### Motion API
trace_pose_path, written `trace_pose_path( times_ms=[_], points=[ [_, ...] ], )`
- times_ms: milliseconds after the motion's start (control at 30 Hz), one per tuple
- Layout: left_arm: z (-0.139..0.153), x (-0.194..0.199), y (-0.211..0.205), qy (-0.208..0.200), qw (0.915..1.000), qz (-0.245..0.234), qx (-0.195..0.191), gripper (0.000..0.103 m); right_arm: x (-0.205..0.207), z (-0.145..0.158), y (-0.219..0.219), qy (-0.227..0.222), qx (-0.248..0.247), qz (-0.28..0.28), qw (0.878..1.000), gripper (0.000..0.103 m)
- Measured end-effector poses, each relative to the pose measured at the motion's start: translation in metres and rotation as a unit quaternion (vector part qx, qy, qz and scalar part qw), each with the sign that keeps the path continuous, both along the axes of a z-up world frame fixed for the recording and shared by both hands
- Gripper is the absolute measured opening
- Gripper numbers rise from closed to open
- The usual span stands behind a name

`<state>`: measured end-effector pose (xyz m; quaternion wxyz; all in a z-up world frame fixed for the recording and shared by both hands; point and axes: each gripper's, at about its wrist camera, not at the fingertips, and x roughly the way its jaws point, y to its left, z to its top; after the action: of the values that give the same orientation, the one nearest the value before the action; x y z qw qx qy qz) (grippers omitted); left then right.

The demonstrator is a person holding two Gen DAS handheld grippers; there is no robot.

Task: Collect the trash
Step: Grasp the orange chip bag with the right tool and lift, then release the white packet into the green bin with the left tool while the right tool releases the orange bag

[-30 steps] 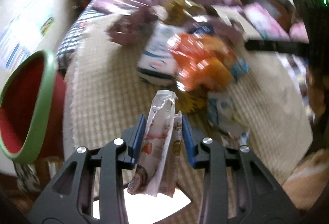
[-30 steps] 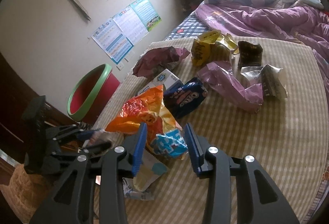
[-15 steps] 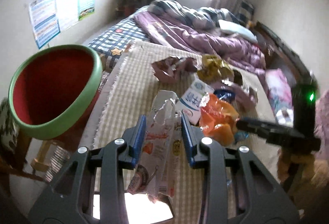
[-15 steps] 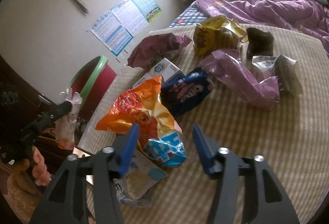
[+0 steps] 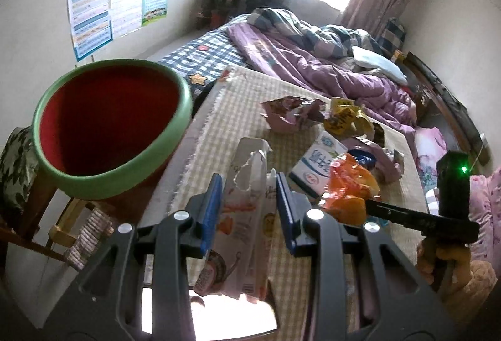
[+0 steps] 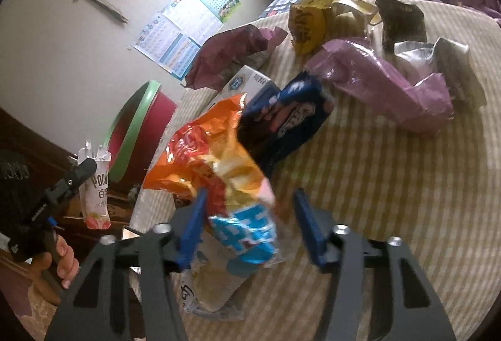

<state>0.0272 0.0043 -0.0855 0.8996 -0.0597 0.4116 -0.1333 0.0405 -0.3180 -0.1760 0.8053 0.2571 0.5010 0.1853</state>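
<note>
Beside the checked mat (image 5: pixel 238 109), the left tool (image 5: pixel 249 206) pinches a torn white snack packet (image 5: pixel 247 196) between its blue pads. A second ago that packet hung over the middle of the mat, with the bin only at the picture's edge; since then it has swung toward the bin (image 5: pixel 106 124), a red tub with a green rim standing just off the mat's left side, and the mouth now lies open close to the left of the packet. My reading is that the carry is nearly over and that a short move left followed by a release would drop it in.

The right tool (image 6: pixel 250 222) is spread wide over the orange bag (image 6: pixel 213 153) and a small blue-and-white wrapper (image 6: pixel 244 234), pinching nothing; its jaws have widened over the last second, which suggests it is lining up the next pick.

By count there is one bin, one packet in the air, and roughly nine pieces left on the mat: the orange bag, the blue-and-white wrapper, a pale packet (image 6: pixel 213 287) under it, a dark blue bag (image 6: pixel 281 128), a white carton (image 6: pixel 247 81), a maroon bag (image 6: pixel 231 55), a yellow bag (image 6: pixel 316 21), a lilac bag (image 6: pixel 385 84) and a dark foil wrapper (image 6: pixel 404 21). A silvery piece near the lilac bag may be a tenth; I cannot tell.
</note>
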Motion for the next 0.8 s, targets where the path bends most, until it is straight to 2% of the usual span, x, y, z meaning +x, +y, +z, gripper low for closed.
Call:
trace_pose_path(
  times_ms=[67,167,567,800],
  points=[
    [0.001,0.000,0.006,0.000,1.0000,0.007,0.000,0.033,-0.001,0.003,0.002,-0.005,0.001,0.003,1.000,0.038],
    [0.003,0.001,0.015,-0.001,0.9998,0.019,-0.005,0.033,-0.004,0.014,0.006,-0.022,-0.026,-0.001,0.999,0.038],
    [0.018,0.005,0.047,-0.034,0.9980,0.052,-0.011,0.034,-0.016,0.081,0.005,-0.115,-0.024,-0.044,0.992,0.037],
    [0.025,0.008,0.058,-0.049,0.9970,0.060,-0.006,0.034,-0.003,0.091,0.029,-0.128,-0.037,-0.034,0.991,0.037]
  ],
)
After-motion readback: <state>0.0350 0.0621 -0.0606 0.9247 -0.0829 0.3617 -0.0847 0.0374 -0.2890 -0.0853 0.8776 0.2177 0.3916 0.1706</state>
